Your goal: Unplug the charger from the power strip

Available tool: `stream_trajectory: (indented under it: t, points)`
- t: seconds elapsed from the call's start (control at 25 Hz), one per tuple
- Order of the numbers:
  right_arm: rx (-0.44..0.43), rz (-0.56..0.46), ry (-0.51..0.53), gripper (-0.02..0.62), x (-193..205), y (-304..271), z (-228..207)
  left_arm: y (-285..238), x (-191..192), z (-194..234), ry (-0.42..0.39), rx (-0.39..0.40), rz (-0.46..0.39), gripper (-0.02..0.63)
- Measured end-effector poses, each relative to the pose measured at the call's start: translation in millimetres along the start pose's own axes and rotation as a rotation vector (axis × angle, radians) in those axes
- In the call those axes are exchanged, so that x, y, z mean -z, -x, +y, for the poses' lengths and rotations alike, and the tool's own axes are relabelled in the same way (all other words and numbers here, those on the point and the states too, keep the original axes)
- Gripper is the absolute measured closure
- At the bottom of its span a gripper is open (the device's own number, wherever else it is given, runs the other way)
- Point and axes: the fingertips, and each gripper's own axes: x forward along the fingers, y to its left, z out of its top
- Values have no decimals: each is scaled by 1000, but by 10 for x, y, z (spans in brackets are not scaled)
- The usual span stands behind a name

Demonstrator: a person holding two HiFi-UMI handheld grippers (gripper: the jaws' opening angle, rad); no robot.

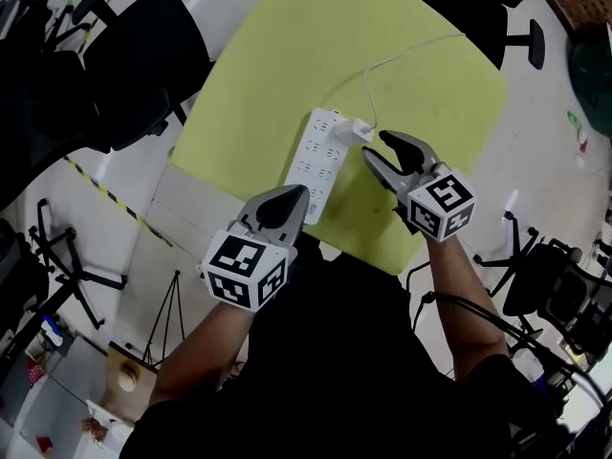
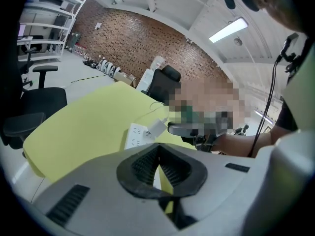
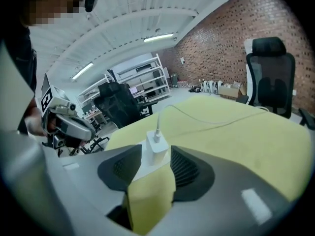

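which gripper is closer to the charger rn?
Right. The right gripper, fingers open, sits just short of the charger, lined up on it. The left gripper hangs back by the power strip's near end, fingers shut.

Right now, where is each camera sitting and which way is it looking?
Head view: on the person's head, looking steeply down at the yellow-green table, power strip and charger; both forearms, the left gripper and the right gripper show.
Left gripper view: on the left gripper, looking along its shut jaws across the table; the right gripper shows beyond.
Right gripper view: on the right gripper, looking along its open jaws, charger between them; the left gripper shows at left.
Shared: all three see the charger and table.
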Motion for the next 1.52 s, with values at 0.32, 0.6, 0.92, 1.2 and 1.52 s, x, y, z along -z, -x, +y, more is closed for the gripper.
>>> stream_trajectory:
  t: [0.32, 0.6, 0.92, 1.2, 1.52]
  points:
    - [-24, 14, 94, 341, -103, -214, -23, 56, -8, 72, 18, -6, -18, 600]
    - [-50, 52, 131, 341, -104, -399, 38, 294, -175, 498, 59, -115, -93, 600]
    - [-3, 90, 254, 400, -171, -469, 128, 465, -120, 656, 91, -150, -117, 600]
    - [25, 128, 300, 445, -199, -475, 196, 456, -113, 616, 93, -109, -125, 600]
    - [75, 178, 374, 451, -213, -448, 256, 546, -118, 649, 91, -102, -152, 600]
